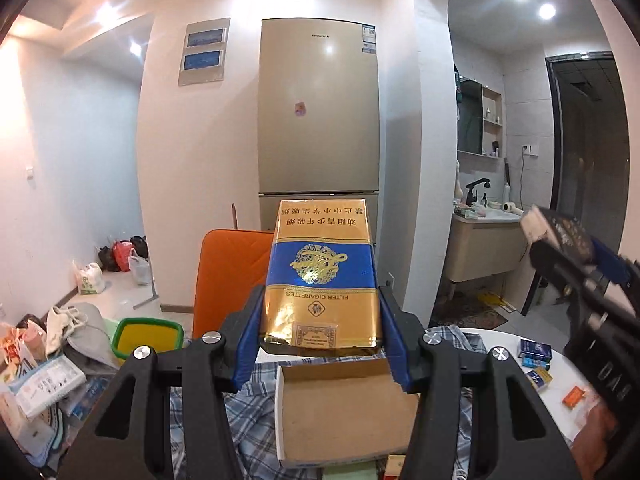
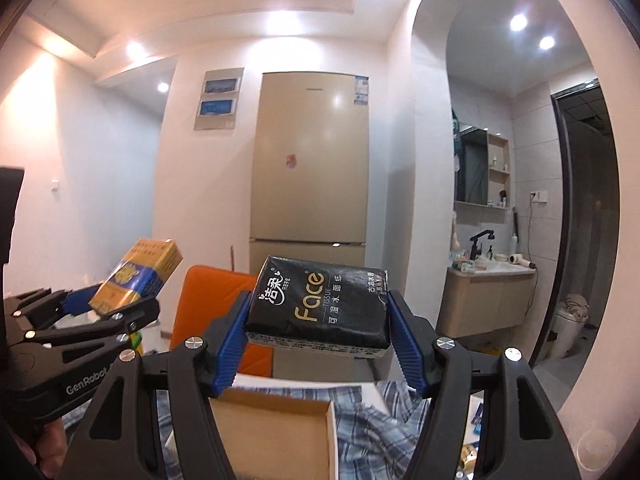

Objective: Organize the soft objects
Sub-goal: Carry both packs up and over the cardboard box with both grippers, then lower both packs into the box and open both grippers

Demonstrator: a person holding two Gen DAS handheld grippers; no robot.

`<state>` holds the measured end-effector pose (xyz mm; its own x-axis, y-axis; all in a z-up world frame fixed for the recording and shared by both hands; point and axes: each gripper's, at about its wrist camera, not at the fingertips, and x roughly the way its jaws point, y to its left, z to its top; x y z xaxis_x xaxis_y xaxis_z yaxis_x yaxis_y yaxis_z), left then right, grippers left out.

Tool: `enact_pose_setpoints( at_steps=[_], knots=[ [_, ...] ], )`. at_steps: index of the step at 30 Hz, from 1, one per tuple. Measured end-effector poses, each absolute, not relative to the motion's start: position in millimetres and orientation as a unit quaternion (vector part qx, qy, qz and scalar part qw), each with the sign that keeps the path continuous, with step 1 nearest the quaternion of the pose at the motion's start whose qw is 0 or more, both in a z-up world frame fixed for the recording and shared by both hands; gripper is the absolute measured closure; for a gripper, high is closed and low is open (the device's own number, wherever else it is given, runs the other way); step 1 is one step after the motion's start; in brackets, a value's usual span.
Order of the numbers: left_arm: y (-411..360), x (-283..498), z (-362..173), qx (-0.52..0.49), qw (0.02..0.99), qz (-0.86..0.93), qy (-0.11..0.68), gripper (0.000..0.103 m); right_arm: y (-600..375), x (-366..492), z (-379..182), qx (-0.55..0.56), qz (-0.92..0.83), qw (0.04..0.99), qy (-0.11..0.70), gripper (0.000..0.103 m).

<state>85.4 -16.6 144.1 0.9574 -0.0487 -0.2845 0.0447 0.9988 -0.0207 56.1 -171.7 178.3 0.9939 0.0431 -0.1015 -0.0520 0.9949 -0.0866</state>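
As both packs hung above the cardboard box (image 1: 344, 412), the left gripper (image 1: 322, 320) clamped the gold cigarette pack (image 1: 320, 276) and the right gripper (image 2: 320, 344) clamped the black tissue pack (image 2: 320, 304); the soft tissue pack risked deforming and slipping out.

Both wrist cams raised, level, facing the fridge wall.

Left cam looked along its left claw (image 1: 320, 316) straight at the fridge (image 1: 318, 108), close over the cardboard box (image 1: 344, 412); right claw (image 1: 560, 240) cut in at its right edge. Right cam sat just to the right, same heading, fridge (image 2: 310, 160) centred, left claw (image 2: 116, 300) at its left edge. Shared: fridge, orange chair back (image 1: 232, 276), box, arched bathroom opening (image 2: 500, 200).
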Motion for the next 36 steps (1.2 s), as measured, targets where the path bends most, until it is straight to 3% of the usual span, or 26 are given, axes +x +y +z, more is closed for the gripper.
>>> enact_pose_setpoints(
  at_steps=[8, 23, 36],
  knots=[
    [-19, 123, 117, 0.001, 0.977, -0.022, 0.212, 0.051, -177, 89, 168, -0.032, 0.031, 0.995, 0.085, 0.036],
    [-14, 209, 8, -0.010, 0.917, -0.004, 0.399, 0.051, -163, 191, 44, -0.057, 0.078, 0.952, 0.292, 0.036],
    [-12, 223, -27, 0.003, 0.895, -0.007, 0.446, 0.051, -162, 228, -22, -0.064, 0.078, 0.920, 0.378, 0.036]
  ],
)
